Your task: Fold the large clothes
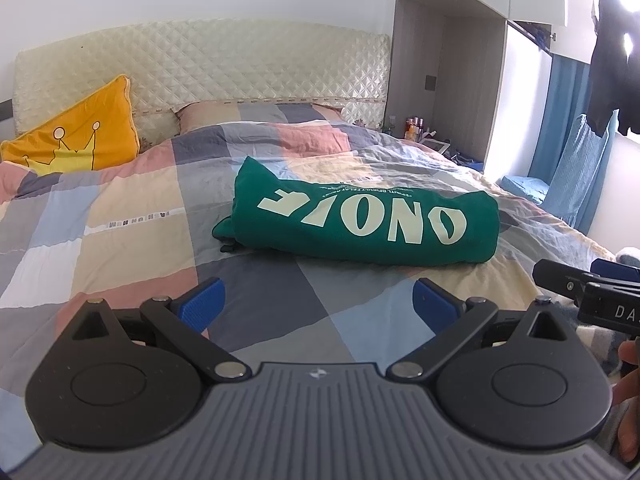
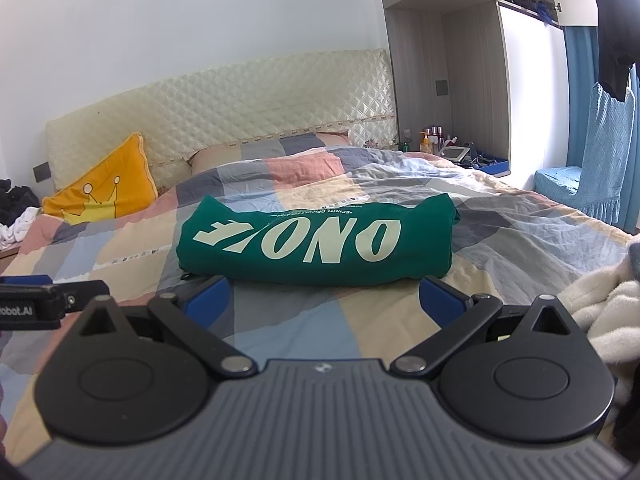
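Green shirt [image 1: 360, 224] sits folded mid-bed [image 1: 120, 240], looks basically done. My left claw [image 1: 318, 306] and right claw [image 2: 326, 300] hang wide apart, empty. Next I'd tidy its edges.

Two fisheye views, each mounted low behind a gripper and facing forward along its blue-padded fingers, from the foot of a bed covered in a pastel checked quilt [image 1: 120, 216] toward a cream quilted headboard [image 1: 208, 64]. Left wrist view: left gripper [image 1: 318, 304] in the foreground, folded green garment with pale lettering [image 1: 360, 224] ahead and slightly right, near. Right wrist view: right gripper [image 2: 324, 300] in the foreground, same garment [image 2: 316, 240] centred and closer, just past the fingertips. Shared by both: quilt, headboard, orange crown-print cushion [image 2: 104, 184], grey wardrobe niche [image 2: 440, 60], blue curtain [image 2: 576, 92]. Each gripper's edge visible in the other's view.
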The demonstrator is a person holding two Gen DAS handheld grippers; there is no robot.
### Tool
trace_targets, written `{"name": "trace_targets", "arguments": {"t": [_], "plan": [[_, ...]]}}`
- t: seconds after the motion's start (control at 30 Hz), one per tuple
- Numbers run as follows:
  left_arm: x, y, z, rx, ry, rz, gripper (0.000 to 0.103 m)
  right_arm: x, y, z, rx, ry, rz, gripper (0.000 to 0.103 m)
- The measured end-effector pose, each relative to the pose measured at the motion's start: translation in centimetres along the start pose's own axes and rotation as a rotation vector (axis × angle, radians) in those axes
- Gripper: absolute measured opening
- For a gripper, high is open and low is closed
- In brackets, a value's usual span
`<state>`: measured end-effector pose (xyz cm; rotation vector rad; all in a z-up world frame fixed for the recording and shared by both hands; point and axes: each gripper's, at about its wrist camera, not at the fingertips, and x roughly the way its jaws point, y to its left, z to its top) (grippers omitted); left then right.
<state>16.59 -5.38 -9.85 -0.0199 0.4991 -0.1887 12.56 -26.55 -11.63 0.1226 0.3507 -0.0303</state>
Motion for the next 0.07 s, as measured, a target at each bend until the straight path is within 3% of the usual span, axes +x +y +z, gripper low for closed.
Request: {"name": "trace_targets", "arguments": {"t": [0.07], "plan": [[0.02,-0.13,-0.09,0.004,0.001,0.000,0.102,0.01,0.01,0.00,0.000,0.000,-0.001,0.103]]}}
